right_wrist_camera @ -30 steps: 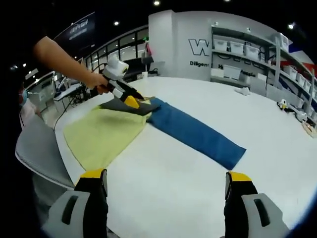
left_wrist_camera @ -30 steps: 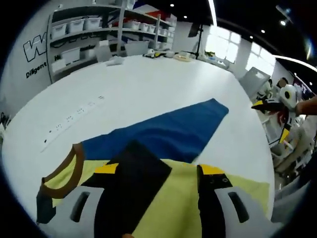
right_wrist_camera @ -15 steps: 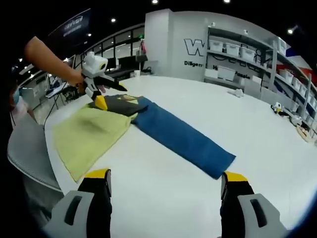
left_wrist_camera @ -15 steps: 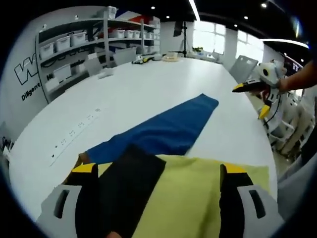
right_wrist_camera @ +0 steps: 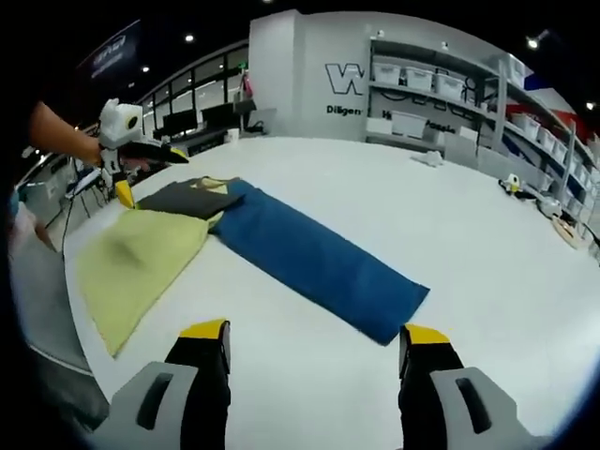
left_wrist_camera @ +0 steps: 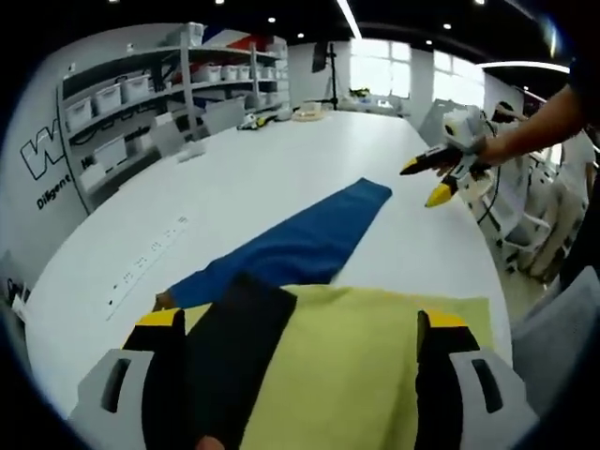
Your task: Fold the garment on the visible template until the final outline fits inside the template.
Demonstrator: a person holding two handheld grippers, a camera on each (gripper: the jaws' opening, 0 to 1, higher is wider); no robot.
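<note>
Mid-fold. Garment (right_wrist_camera: 234, 248) lies flat on white table (right_wrist_camera: 487, 244), blue strip running toward 4 o'clock in right gripper view. Left gripper (left_wrist_camera: 298, 323) and right gripper (right_wrist_camera: 309, 333): jaws apart, empty. Likely next: seize blue end, fold it onto yellow panel.

Probably a lab or workshop: bin-stocked shelving (right_wrist_camera: 441, 89), wide white table (left_wrist_camera: 281, 169), ceiling spotlights.

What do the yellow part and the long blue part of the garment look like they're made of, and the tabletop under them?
The yellow garment panel looks like soft matte knit cloth: it dimples and drapes flat. The long blue folded panel seems similar fabric, matte, with soft rounded fold edges. The white tabletop looks hard and smooth, likely laminate, with faint sheen.
</note>
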